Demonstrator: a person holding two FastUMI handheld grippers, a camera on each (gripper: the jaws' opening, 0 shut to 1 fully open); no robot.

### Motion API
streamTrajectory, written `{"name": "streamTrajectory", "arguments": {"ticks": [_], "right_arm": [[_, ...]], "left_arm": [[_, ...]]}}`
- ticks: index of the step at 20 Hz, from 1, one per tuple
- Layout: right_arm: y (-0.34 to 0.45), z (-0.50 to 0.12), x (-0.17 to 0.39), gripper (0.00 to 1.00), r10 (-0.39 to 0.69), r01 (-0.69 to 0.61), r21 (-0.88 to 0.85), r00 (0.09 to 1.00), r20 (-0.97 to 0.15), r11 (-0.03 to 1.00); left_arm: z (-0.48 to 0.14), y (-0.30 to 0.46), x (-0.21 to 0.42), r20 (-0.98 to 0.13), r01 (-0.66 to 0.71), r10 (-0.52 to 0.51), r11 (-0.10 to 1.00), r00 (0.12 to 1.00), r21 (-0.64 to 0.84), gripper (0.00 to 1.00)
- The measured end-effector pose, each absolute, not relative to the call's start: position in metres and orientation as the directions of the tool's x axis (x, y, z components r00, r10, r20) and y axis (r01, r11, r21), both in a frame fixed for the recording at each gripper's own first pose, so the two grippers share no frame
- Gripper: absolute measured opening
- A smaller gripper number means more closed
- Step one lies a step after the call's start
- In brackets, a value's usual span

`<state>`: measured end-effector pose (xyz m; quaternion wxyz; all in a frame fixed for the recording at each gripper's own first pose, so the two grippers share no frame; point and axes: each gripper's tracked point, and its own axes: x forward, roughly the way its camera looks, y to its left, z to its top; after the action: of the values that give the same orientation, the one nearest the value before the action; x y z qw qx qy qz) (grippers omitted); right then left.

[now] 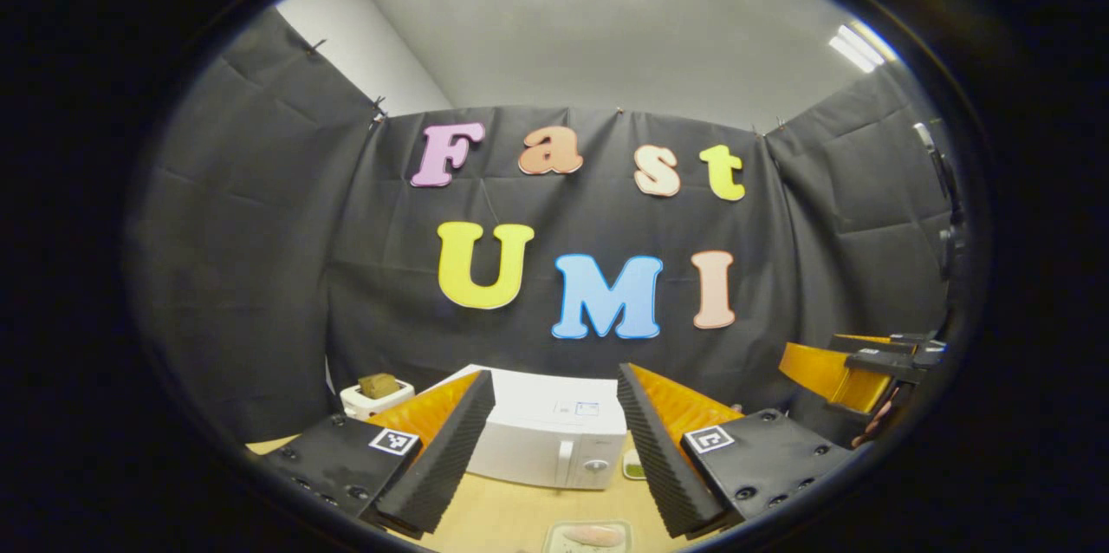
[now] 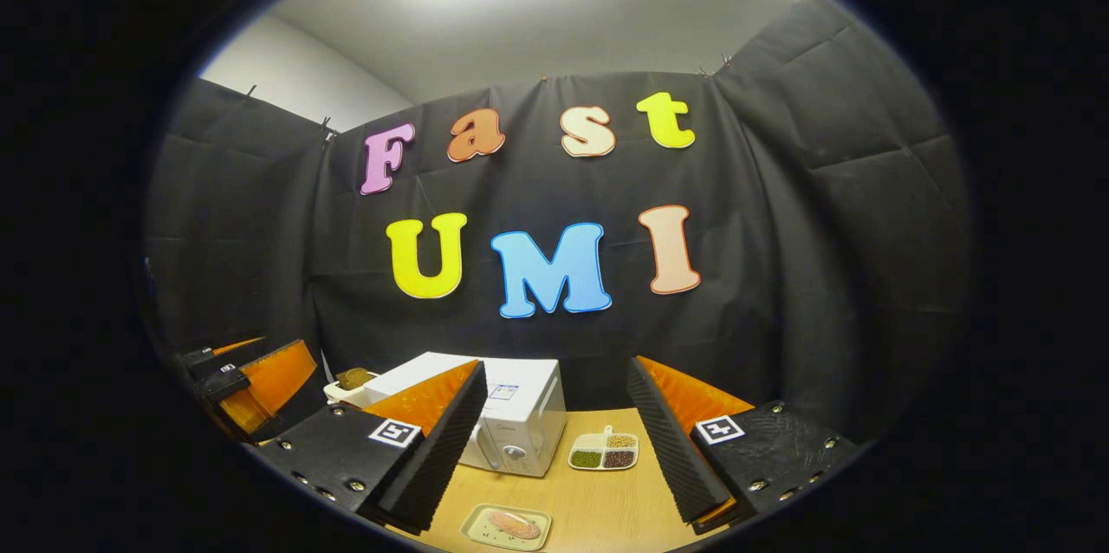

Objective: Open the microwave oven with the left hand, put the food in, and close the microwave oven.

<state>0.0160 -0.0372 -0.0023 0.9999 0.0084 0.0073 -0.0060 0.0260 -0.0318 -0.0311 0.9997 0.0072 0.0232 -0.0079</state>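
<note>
Microwave [image 1: 546, 440] sits shut at the back of the tabletop [image 2: 598, 501], food tray [image 2: 507, 525] lying nearer, apparently within easy reach. Left tool [image 1: 554, 449] and right tool [image 2: 554, 440] both gape wide, gripping nothing, hovering before any approach to the door.

The microwave [image 2: 511, 414] has a smooth, glossy white shell. The table [image 2: 598, 492] is pale, matt wood. The wall [image 2: 780, 276] is creased, matt cloth. The tongs' [image 1: 554, 458] inner pads [image 1: 442, 466] look ribbed, like foam.
</note>
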Motion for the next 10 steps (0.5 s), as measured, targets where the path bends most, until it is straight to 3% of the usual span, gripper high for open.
{"name": "streamTrajectory", "arguments": {"ticks": [4, 6, 10], "right_arm": [[-0.044, -0.011, 0.013, 0.99, 0.0, 0.001, 0.037, 1.0, -0.025, 0.999], [-0.048, -0.019, 0.015, 0.99, -0.007, 0.009, 0.055, 0.999, -0.037, 0.998], [-0.065, -0.043, 0.02, 0.99, -0.097, 0.102, 0.044, 0.989, -0.112, 0.994]], "left_arm": [[-0.061, -0.036, 0.042, -0.08, 0.044, -0.043, 0.999, 0.996, 0.012, 0.93], [-0.083, -0.034, 0.057, -0.087, 0.048, -0.046, 0.999, 0.995, 0.016, 0.98], [-0.13, -0.025, 0.099, -0.083, 0.07, -0.068, 0.997, 0.994, 0.027, 0.94]]}}
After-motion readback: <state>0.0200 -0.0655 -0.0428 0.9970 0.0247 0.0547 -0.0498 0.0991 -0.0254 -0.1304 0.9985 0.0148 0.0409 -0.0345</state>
